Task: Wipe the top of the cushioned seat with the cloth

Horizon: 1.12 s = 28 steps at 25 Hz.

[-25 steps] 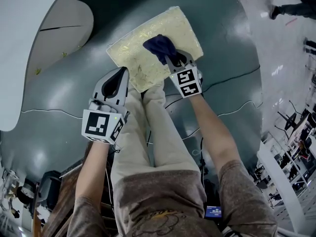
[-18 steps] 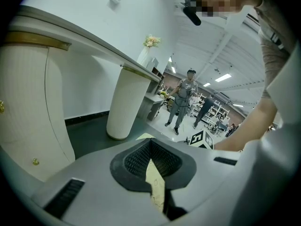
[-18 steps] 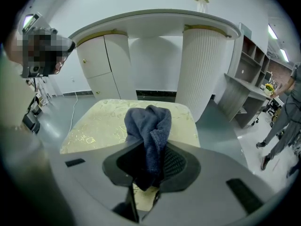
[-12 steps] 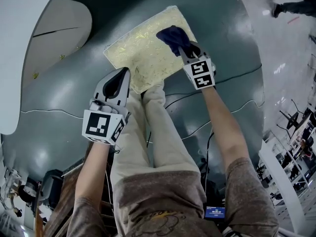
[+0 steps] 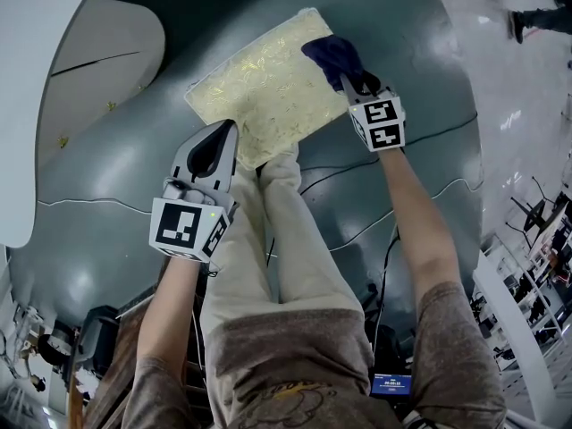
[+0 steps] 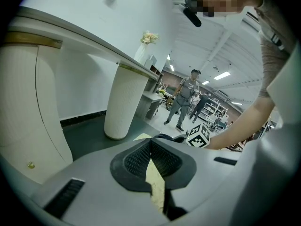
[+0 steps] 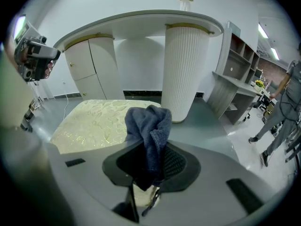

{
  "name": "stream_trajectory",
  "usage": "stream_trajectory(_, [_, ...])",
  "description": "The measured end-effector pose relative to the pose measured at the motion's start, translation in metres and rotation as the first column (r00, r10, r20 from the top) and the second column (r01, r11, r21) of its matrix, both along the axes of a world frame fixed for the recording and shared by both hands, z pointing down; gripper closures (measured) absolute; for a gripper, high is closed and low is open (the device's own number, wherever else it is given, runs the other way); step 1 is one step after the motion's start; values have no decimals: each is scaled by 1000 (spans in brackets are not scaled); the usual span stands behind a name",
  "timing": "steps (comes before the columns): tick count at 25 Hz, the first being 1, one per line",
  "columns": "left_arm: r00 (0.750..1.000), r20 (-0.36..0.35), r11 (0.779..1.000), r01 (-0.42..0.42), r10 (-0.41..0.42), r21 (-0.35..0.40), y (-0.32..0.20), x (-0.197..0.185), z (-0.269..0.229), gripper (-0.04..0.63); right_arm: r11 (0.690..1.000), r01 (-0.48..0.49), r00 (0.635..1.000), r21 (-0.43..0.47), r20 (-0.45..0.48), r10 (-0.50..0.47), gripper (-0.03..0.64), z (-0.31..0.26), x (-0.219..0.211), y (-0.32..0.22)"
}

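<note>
Lurker: Cloth (image 5: pixel 332 56) status? Which gripper has it, and where's it sitting?

Poster: Right gripper (image 5: pixel 356 80) has it. The jaws are clamped on a bunched dark blue wad that sticks out past the tips. From the head view it's at the right edge of the seat (image 5: pixel 255 88), up toward the far corner, and part of the wad pokes out past that edge over the floor (image 5: pixel 429 52). Honestly can't tell if it's pressing on the fabric or just above it.

Lurker: And the seat itself?

Poster: Pale yellow square cushion top with a leafy pattern, glossy grey-green floor all around it, turned at an angle to the person. In the right gripper view it spreads out to the left of the cloth and beyond it, with a white ribbed pillar (image 7: pixel 186 69) standing behind.

Lurker: Left gripper doing anything?

Poster: Nope. Left gripper (image 5: pixel 214 150) is pinched closed on nothing, tips meeting. It hangs by the seat's near edge, and its own view shows a sliver of yellow seat through the slot below the tips. Trouser legs (image 5: pixel 286 239) run down between the two arms. A few people (image 6: pixel 186 102) stand well off in the background of the left gripper view.
</note>
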<state>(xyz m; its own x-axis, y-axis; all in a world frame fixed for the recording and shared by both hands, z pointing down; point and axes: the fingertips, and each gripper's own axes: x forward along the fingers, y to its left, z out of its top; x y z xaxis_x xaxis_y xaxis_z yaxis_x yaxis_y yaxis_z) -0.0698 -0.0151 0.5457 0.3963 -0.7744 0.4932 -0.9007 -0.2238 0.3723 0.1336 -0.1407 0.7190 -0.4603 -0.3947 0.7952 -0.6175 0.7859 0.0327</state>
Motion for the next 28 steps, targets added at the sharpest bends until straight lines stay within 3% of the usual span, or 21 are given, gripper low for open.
stream_trajectory(10, [1000,1,1000,-20,20,0,3,6,2,580,991,-129,991,40,-35,131,525,-8,37,-24])
stream_trajectory(18, [1000,-1,1000,-22,22,17,6,7,-5,580,990,-117,992,75,49,114,525,-53,31,-10])
stream_trajectory(28, [999,12,999,-30,29,32,12,6,-14,580,999,-34,986,41,163,27,525,-71,-26,74])
